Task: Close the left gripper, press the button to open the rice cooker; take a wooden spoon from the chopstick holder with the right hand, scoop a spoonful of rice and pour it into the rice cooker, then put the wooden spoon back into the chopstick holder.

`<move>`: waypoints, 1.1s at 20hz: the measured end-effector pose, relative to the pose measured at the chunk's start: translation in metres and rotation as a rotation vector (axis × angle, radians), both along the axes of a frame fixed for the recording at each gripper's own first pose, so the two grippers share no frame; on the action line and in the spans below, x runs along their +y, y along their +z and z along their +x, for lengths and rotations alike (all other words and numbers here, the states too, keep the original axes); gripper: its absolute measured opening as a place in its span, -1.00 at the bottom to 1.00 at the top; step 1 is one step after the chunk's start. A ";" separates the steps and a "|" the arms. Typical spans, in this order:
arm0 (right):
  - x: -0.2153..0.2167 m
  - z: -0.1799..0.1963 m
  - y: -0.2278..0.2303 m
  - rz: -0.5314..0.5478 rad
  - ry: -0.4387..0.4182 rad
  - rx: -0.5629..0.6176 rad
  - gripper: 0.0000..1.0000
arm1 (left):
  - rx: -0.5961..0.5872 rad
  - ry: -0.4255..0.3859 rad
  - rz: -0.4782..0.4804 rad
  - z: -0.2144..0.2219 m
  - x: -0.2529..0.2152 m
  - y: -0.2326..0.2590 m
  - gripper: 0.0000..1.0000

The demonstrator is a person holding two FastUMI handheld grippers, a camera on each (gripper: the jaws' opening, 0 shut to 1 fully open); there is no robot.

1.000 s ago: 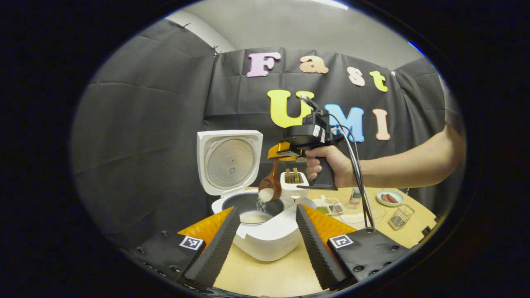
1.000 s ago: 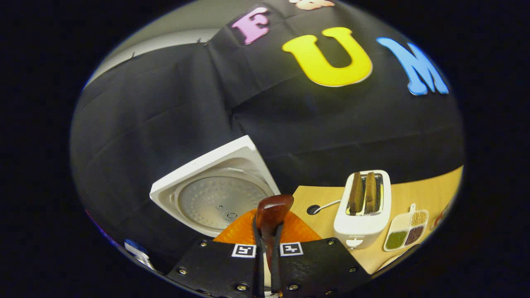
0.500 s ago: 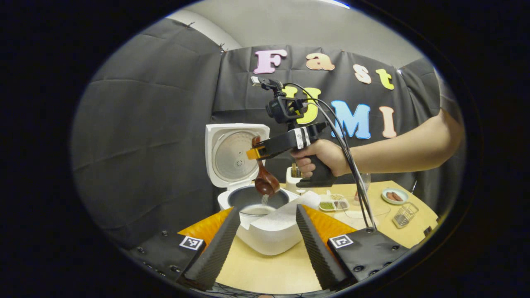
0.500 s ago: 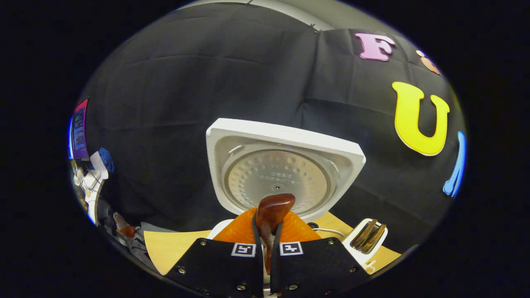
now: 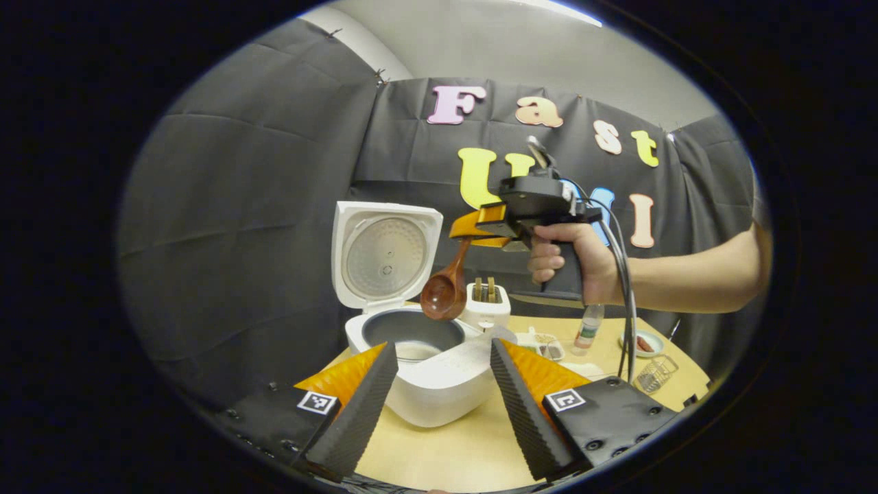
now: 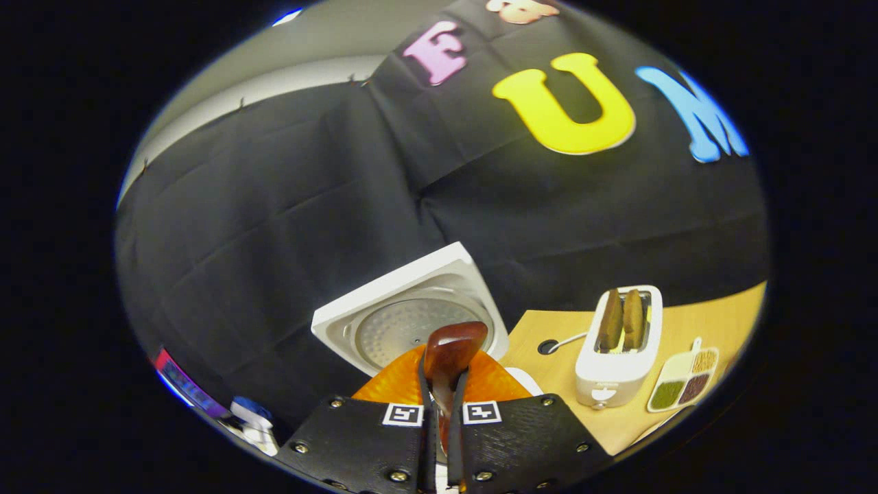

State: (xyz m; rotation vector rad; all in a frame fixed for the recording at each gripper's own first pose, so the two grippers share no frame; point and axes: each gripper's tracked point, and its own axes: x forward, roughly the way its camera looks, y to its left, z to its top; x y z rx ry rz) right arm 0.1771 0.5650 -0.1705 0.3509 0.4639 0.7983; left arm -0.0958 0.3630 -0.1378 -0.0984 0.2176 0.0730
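at the bottom of the left gripper view the left gripper [image 5: 439, 384] hangs with its fingers spread wide, gripping nothing. between them, just past the tips, sits the rice cooker [image 5: 425, 374] on the wooden table [image 5: 466, 446], lid up, a little rice showing in the pot. above the pot, centre frame, the wooden spoon [image 5: 444, 291] hangs bowl-down and looks emptied. its handle is pinched in the right gripper [image 5: 480, 230], held by a hand [image 5: 569, 257] coming in from the right; the right gripper view shows the fingers pressed tight on the handle [image 6: 449, 360]. behind stands a toaster [image 5: 485, 305]. i'd say the pour is done; next comes carrying the spoon back to the chopstick holder, which i can't pick out.
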 end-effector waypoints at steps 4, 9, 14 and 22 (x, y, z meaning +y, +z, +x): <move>-0.055 0.006 0.013 0.226 -0.096 0.164 -0.87 | -0.032 -0.028 -0.017 0.020 -0.020 0.012 0.90; -0.127 -0.002 0.012 0.400 -0.202 0.279 -0.87 | -0.055 -0.062 -0.047 0.043 -0.045 0.019 0.86; -0.196 -0.015 0.021 0.437 -0.280 0.269 -0.87 | -0.050 -0.121 -0.038 0.057 -0.079 0.023 0.86; -0.302 -0.055 0.049 0.440 -0.378 0.212 -0.87 | -0.059 -0.198 -0.004 0.069 -0.138 0.034 0.86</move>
